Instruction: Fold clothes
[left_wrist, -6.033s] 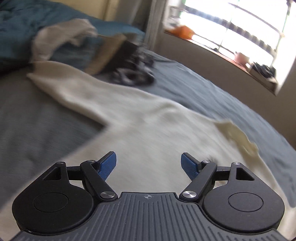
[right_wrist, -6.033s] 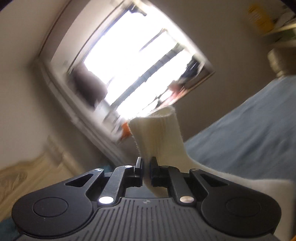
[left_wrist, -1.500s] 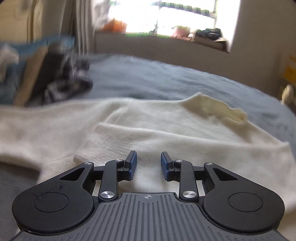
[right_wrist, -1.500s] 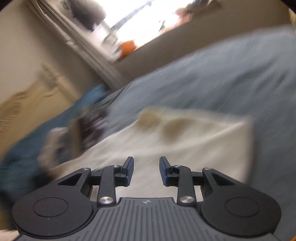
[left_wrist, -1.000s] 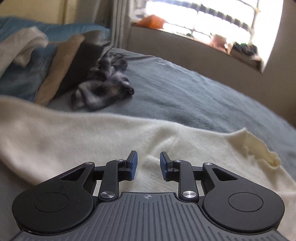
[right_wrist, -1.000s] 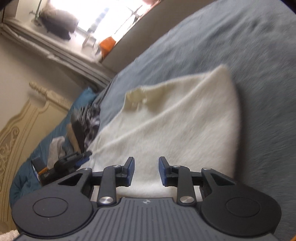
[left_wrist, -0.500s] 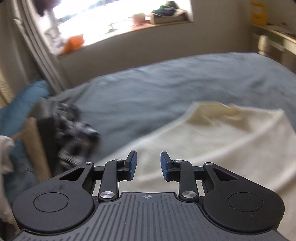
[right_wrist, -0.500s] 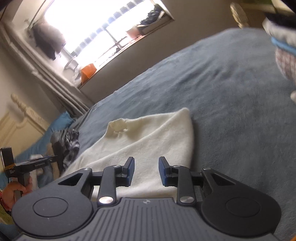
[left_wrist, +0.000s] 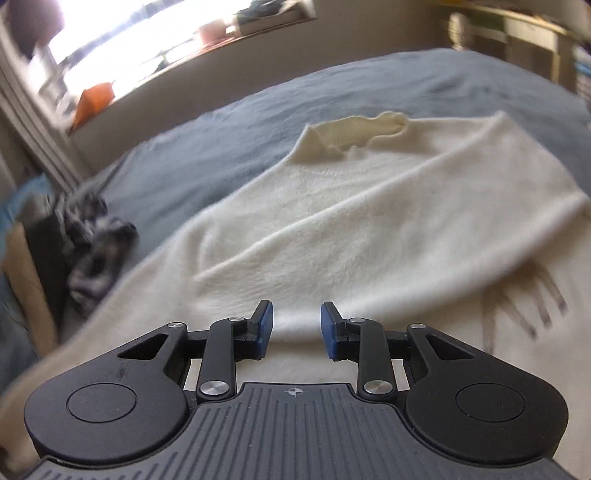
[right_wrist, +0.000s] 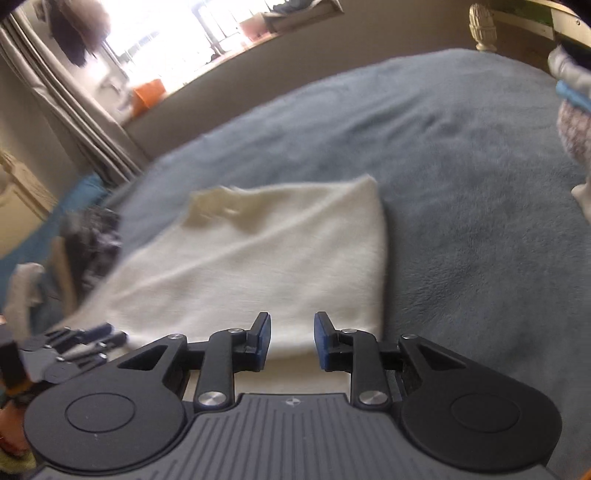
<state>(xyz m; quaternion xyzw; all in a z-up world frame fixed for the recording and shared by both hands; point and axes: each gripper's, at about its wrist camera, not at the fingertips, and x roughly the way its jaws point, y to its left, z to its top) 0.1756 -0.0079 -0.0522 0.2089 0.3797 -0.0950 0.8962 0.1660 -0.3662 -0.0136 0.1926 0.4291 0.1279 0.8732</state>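
Right sleeve (left_wrist: 406, 206) now folded across sweater (right_wrist: 258, 258).

No legible text or labels.

The left gripper (left_wrist: 294, 325) is showing a matte black frame — two round hubs with raised discs, angled link arms pinned by silver screws; a grey ribbed plate with a small crosshair mark is sitting between the hubs; blue pads (left_wrist: 265, 325) are lining its fingers. The right gripper (right_wrist: 292, 338) is looking the same — black links, silver screws, ribbed grey plate, blue pads (right_wrist: 320, 339).
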